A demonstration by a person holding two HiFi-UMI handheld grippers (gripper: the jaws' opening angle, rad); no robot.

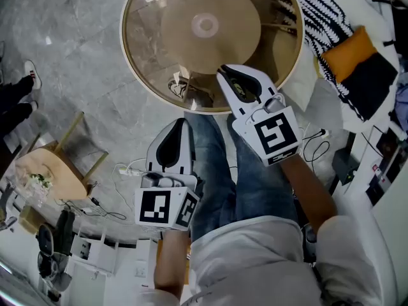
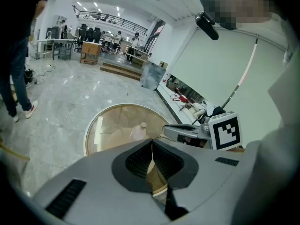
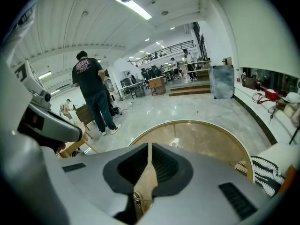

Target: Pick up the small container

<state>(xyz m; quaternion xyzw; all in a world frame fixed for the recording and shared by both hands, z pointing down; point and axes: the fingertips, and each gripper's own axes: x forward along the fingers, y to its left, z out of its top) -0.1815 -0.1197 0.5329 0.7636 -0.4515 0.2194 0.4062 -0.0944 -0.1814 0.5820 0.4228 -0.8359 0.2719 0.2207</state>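
Since the fingers of your left gripper and right gripper were clenched empty, you needed to spread one pair before straddling the small container standing on the round glass worktop.

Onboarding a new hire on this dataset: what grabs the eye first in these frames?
A round glass-topped table fills the top of the head view. Nearer the camera, the left gripper and right gripper are both shut and empty over the person's jeans. A small pale container stands on the glass in the left gripper view.
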